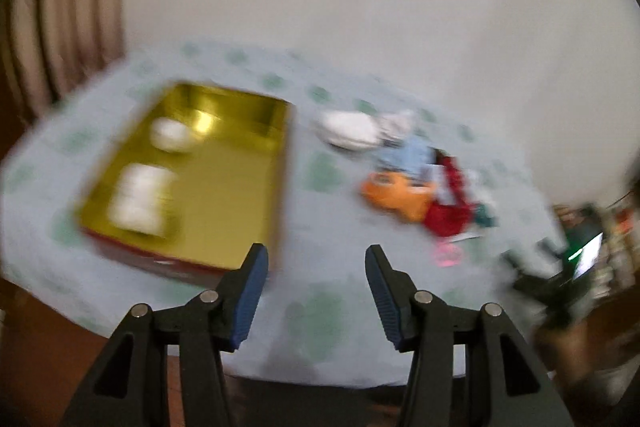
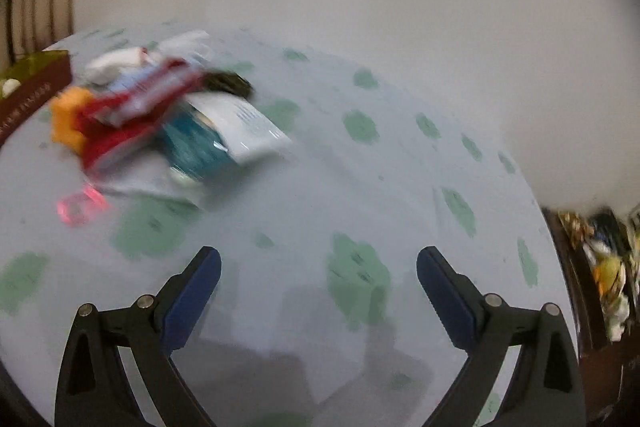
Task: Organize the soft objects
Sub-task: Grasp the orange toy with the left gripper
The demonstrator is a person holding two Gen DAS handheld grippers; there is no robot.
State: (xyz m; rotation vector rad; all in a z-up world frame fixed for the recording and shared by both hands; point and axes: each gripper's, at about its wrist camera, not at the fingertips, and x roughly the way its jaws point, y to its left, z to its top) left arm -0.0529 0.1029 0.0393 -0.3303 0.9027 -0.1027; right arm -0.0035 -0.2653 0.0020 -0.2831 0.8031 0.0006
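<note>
Both views are motion-blurred. A gold-lined tin box (image 1: 224,195) with red sides sits on the table at left, with two white soft items (image 1: 138,199) inside. A pile of soft things lies right of it: a white piece (image 1: 348,129), an orange piece (image 1: 396,193), a red piece (image 1: 446,213). My left gripper (image 1: 316,267) is open and empty above the table, near the box's corner. In the right wrist view the pile (image 2: 160,115) is at upper left, with a teal piece (image 2: 196,143). My right gripper (image 2: 318,267) is open and empty, short of the pile.
The round table has a pale blue cloth with green spots (image 2: 360,279). A small pink item (image 2: 78,207) lies in front of the pile. A plain wall is behind. A curtain (image 1: 60,27) hangs at left. Clutter stands off the table's right edge (image 2: 608,267).
</note>
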